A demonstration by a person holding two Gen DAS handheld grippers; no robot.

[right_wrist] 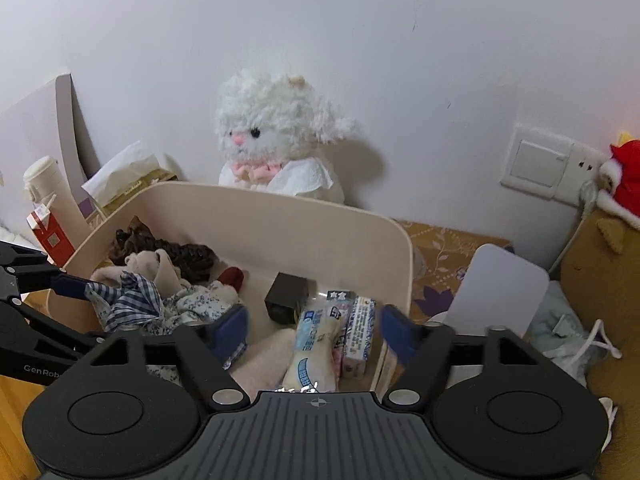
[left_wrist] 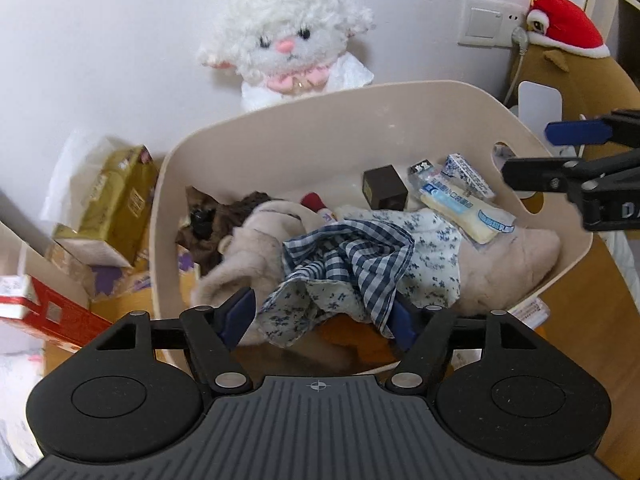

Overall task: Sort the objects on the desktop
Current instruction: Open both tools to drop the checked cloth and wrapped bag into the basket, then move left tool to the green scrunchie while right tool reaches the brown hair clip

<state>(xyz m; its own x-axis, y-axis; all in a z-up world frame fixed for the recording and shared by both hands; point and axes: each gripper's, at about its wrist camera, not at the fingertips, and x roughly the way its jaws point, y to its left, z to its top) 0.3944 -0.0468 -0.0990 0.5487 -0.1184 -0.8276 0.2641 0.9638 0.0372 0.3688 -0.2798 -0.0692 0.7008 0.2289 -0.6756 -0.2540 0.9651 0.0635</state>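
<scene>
Your left claw [left_wrist: 320, 316] hangs over the near edge of the beige bin [left_wrist: 280, 128], fingers spread apart with the checked and floral cloth [left_wrist: 352, 264] lying between them; whether the pads actually touch the fabric you cannot tell. Your right claw [right_wrist: 316, 332] is also apart and empty, hovering above the wrapped packets [right_wrist: 316, 344] in the bin's right end. Much looks sorted already: the bin holds the cloth, a beige plush [left_wrist: 248, 248], a brown hair claw [right_wrist: 172, 252], a small dark box [left_wrist: 384, 192] and the packets. Left outside, by my judgement, are the gold tissue pack [left_wrist: 116, 200] and red carton [left_wrist: 44, 312] to the left, and a white flask [right_wrist: 48, 192]. The white lamb toy [left_wrist: 288, 36] sits behind the bin, against the wall.
</scene>
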